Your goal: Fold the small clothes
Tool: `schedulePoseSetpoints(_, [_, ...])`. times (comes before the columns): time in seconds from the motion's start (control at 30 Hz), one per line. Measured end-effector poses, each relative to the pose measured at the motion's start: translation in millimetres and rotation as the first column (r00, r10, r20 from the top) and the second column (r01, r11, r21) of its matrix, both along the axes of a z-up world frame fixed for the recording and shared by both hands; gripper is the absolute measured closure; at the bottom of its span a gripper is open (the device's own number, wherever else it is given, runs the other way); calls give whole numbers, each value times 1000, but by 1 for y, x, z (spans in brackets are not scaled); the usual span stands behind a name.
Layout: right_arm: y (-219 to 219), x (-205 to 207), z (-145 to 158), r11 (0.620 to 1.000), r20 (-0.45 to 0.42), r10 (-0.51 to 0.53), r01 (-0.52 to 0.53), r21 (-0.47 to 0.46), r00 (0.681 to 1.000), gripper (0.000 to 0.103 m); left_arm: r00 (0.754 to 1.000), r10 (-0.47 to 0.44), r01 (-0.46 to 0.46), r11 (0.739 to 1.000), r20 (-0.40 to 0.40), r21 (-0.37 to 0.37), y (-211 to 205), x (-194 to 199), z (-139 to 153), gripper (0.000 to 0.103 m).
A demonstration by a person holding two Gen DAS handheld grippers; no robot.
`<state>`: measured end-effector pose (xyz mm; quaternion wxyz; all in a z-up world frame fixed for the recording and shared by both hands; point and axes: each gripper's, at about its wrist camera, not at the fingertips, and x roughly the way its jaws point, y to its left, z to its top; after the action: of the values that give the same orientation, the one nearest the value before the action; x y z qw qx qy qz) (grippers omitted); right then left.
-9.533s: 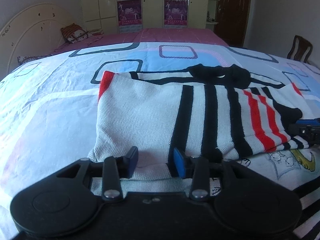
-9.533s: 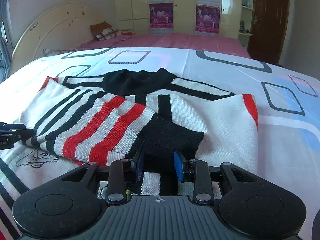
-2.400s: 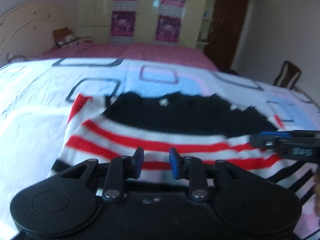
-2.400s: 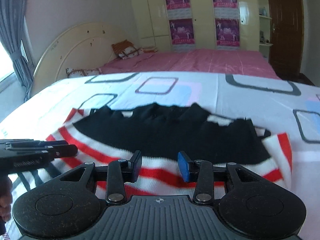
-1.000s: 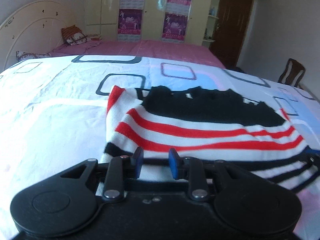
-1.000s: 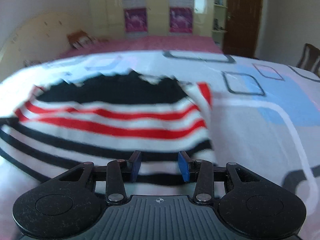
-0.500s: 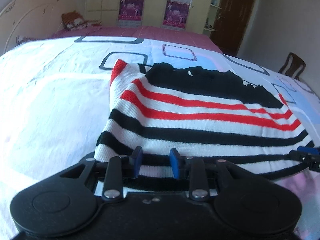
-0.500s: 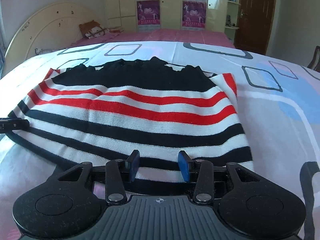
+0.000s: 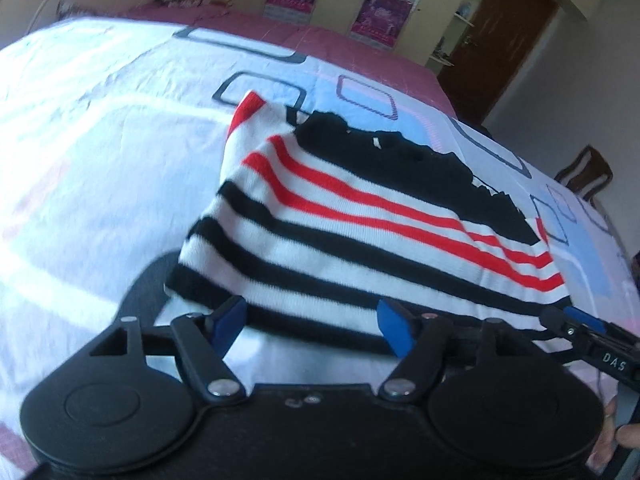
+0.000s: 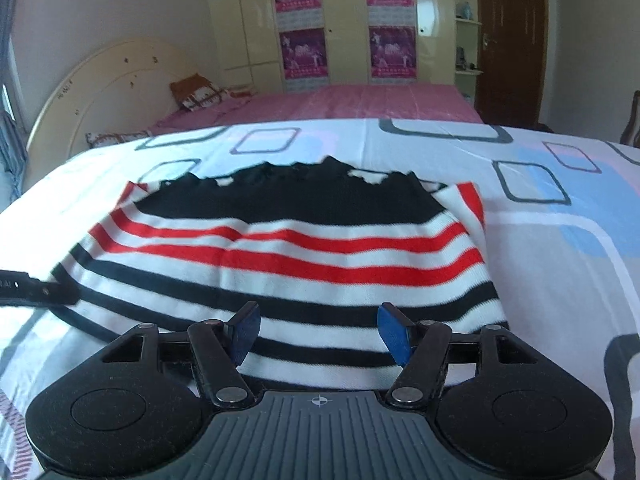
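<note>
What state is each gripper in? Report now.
Left gripper: jaws open, holding nothing, at the near edge of the striped sweater.
Right gripper: jaws open, holding nothing, at the sweater's near edge.

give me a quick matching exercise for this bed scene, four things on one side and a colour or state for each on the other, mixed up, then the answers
Things:
1. left gripper
2. striped sweater
3. far bedspread
4. door

Colour or state:
A. dark brown
B. folded, lying on the patterned sheet
C. pink
D. open, fingers spread at the sweater's near edge

Pairs: 1-D, 2-B, 3-C, 4-A
</note>
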<state>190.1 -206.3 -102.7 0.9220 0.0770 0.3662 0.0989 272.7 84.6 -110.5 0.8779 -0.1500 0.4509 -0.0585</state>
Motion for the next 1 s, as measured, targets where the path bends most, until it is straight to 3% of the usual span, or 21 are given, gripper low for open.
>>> schedulePoseSetpoints(0.23, [4, 0, 6, 999, 13, 28, -28, 31, 1000, 39, 988, 103, -123, 975, -111, -187, 13, -14, -20, 34])
schedulePoseSetpoints(0.5, [5, 10, 0, 998, -1, 40, -40, 50, 999, 39, 976, 213, -219, 922, -53, -320, 27, 7, -40, 33])
schedulePoseSetpoints(0.77, [14, 51, 0, 998, 17, 43, -44, 51, 999, 39, 946, 324, -293, 833, -15, -468, 39, 40, -56, 35])
schedulePoseSetpoints(0.83, [24, 65, -1, 998, 24, 53, -54, 42, 998, 39, 944, 329, -291, 835, 1, -467, 37, 44, -57, 39])
schedulePoseSetpoints(1.0, [46, 85, -17, 997, -2, 80, -80, 8, 997, 39, 937, 349, -308, 825, -2, -475, 45, 46, -65, 65])
